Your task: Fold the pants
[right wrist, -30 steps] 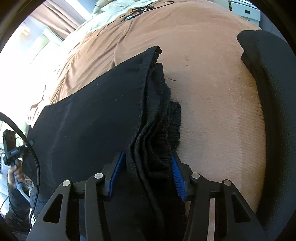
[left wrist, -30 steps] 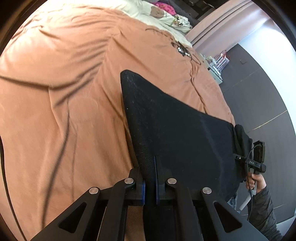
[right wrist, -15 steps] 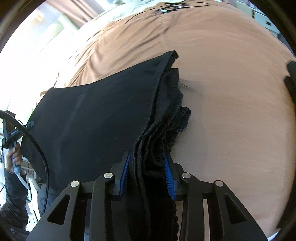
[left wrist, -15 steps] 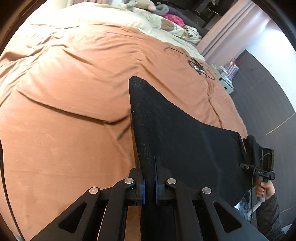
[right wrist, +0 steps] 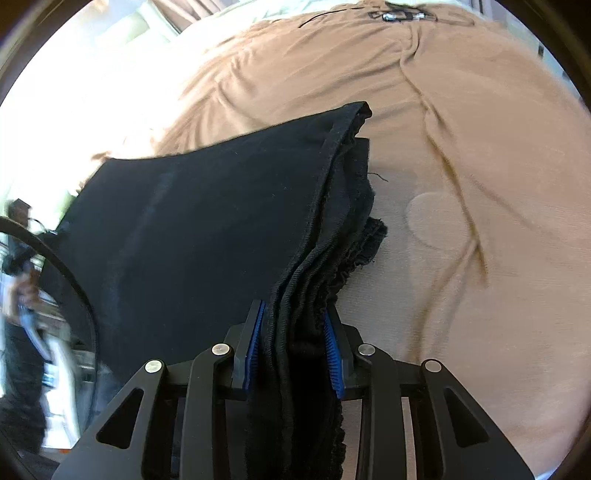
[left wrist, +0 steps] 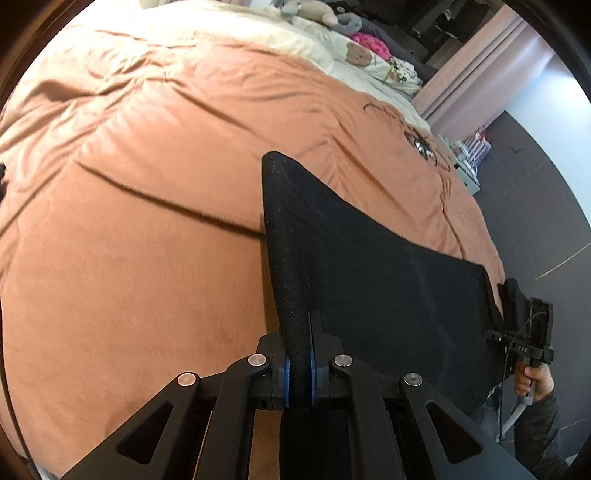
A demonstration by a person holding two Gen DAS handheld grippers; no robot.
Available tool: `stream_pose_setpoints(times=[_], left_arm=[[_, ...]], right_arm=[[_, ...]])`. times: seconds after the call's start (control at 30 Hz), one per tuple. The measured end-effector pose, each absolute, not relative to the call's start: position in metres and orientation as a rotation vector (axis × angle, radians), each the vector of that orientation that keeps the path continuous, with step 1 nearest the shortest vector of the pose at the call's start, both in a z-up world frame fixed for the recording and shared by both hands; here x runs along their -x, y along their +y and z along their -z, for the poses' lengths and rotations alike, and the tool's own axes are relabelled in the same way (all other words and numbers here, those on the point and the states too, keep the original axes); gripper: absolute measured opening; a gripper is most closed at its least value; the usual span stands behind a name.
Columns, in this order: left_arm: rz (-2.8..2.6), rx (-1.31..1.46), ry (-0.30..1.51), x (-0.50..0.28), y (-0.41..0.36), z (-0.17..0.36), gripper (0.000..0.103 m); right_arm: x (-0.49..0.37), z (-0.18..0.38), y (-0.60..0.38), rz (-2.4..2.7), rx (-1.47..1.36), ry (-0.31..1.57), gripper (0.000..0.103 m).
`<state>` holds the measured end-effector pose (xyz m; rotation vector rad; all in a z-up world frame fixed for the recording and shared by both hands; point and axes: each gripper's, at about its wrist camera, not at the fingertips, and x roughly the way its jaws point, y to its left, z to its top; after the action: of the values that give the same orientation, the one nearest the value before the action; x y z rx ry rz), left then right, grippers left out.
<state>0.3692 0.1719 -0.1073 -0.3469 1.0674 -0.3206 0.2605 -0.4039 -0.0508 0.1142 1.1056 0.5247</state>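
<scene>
1. Black cloth fills the lower middle of the left wrist view: the pants (left wrist: 369,280) stretch as one taut sheet from the bottom centre out to the right edge of the frame, lifted over the bed.
2. At the bottom centre, the left claw (left wrist: 300,354) is closed tight on one folded edge of the pants, with its two blue pads pressed against the fabric from either side.
3. At the right edge, the right claw (left wrist: 524,332) holds the far end of the same sheet; a hand (left wrist: 532,380) in a dark sleeve grips its handle, and a thin cable loops down from it.
4. A rust-brown bedspread (left wrist: 147,240) covers the bed across the left and centre. Along the upper edge lie a cream sheet, a grey stuffed toy (left wrist: 314,11) and a pink bundle (left wrist: 369,40). One pink curtain (left wrist: 480,66) hangs at the upper right, beside dark flooring.
5. In the right wrist view, the pants (right wrist: 207,236) run from the bottom centre up and to the left, their bunched, layered edge heaped along the centre.
6. At the bottom centre, the right claw (right wrist: 293,350) has its two blue ribbed pads pressing on that thick bunch, one on each side, so it is gripping the pants.
7. The bedspread (right wrist: 480,221) fills the right and top, creased by one long fold. The left edge is blurred and washed out by bright light; one dark cable arcs through it.
</scene>
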Motion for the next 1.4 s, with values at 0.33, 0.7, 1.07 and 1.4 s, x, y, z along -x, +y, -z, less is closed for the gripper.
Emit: stream_pose_setpoints(times=[0.33, 0.7, 1.07, 1.4], left_arm=[[0.25, 0.396, 1.109, -0.337, 0.178, 0.144, 0.04], [0.223, 0.528, 1.056, -0.291, 0.196, 0.152, 0.042], [0.172, 0.671, 0.963, -0.256, 0.208, 0.161, 0.046], [0.136, 0.747, 0.886, -0.231, 0.201, 0.171, 0.046]], right_arm=[[-0.265, 0.072, -0.392, -0.444, -0.002, 1.113, 0.028], [-0.242, 0.052, -0.406, -0.399, -0.025, 1.098, 0.028], [-0.204, 0.016, -0.407, -0.382, -0.061, 0.962, 0.028], [-0.19, 0.002, -0.347, -0.501, -0.053, 0.907, 0.027]])
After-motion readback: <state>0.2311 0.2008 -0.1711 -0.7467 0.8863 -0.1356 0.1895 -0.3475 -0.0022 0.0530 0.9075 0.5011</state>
